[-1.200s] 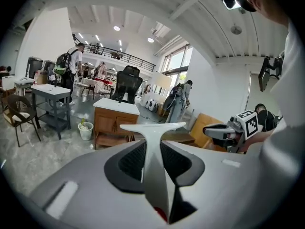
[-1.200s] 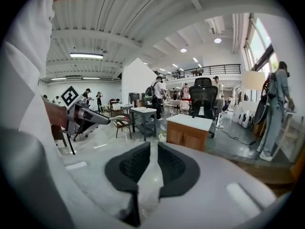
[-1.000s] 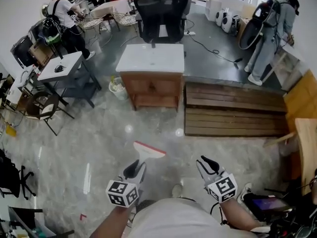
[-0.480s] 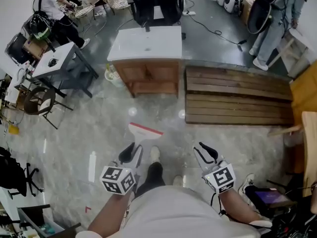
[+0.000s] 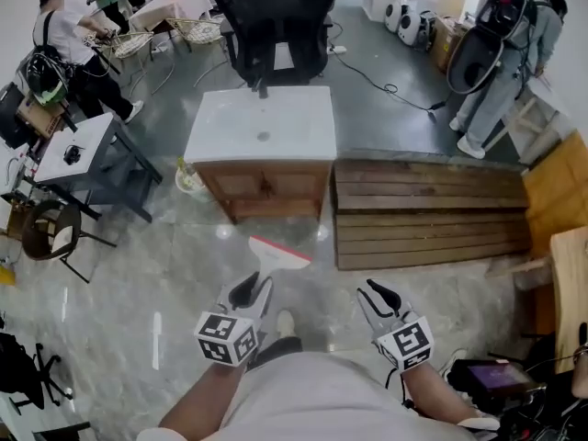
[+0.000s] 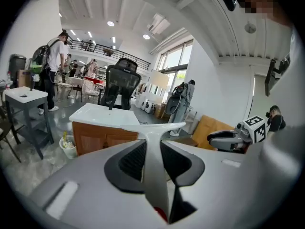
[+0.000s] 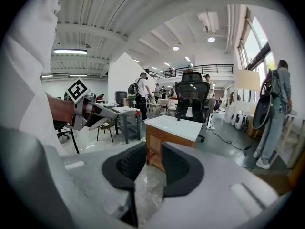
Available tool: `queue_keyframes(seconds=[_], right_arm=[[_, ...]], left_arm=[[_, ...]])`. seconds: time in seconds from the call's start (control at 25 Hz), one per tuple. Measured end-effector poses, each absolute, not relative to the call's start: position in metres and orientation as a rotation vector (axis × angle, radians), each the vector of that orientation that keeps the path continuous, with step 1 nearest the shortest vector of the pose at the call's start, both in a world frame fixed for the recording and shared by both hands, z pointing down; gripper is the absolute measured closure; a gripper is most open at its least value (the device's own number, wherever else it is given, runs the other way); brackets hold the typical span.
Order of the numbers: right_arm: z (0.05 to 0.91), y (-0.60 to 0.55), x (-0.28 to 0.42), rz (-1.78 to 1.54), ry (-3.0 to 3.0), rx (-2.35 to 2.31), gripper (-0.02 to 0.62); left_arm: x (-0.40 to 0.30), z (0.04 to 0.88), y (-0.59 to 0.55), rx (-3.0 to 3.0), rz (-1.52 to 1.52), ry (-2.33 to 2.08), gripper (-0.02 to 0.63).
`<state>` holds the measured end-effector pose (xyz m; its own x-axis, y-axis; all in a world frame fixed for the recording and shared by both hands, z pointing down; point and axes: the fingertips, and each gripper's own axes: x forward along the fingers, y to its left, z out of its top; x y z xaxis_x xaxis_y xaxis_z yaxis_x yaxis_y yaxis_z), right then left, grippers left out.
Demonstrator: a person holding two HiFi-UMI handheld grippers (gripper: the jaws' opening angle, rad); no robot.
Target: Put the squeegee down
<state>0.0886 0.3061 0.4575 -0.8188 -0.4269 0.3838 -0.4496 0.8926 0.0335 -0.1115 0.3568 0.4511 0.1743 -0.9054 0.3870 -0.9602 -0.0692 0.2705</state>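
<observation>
A white squeegee (image 5: 277,254) with a red-edged blade sticks out ahead of my left gripper (image 5: 250,292), which is shut on its handle. In the left gripper view the handle (image 6: 153,149) runs between both pads and the blade spreads across just beyond them. My right gripper (image 5: 378,297) hangs beside it at the right, open, with only floor and cabinet showing in the gap (image 7: 153,162). Both are held above the glossy floor, short of a wooden cabinet with a white basin top (image 5: 262,129).
A slatted wooden platform (image 5: 427,211) lies right of the cabinet. A black office chair (image 5: 276,16) stands behind it, a small bucket (image 5: 186,178) at its left foot. A grey side table (image 5: 78,150) and chair (image 5: 50,230) are left. People stand far left and far right.
Both grippers have travelled forward over the floor and the cabinet and platform are nearer. The squeegee stays gripped in the left gripper; the right stays empty.
</observation>
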Motion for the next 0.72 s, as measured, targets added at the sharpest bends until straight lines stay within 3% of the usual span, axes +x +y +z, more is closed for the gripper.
queue_keyframes(seconds=[0.32,0.72], right_arm=[[0.452,0.226,0.032,0.153,-2.642,0.759,0.508],[0.453,0.108,0.052,0.150,-2.656,0.763,0.508]], left_arm=[[-0.162,0.457,0.254,2.108,0.207,-1.621,0.502],[-0.165,0.461,0.121,2.061,0.193,-1.677,0.502]])
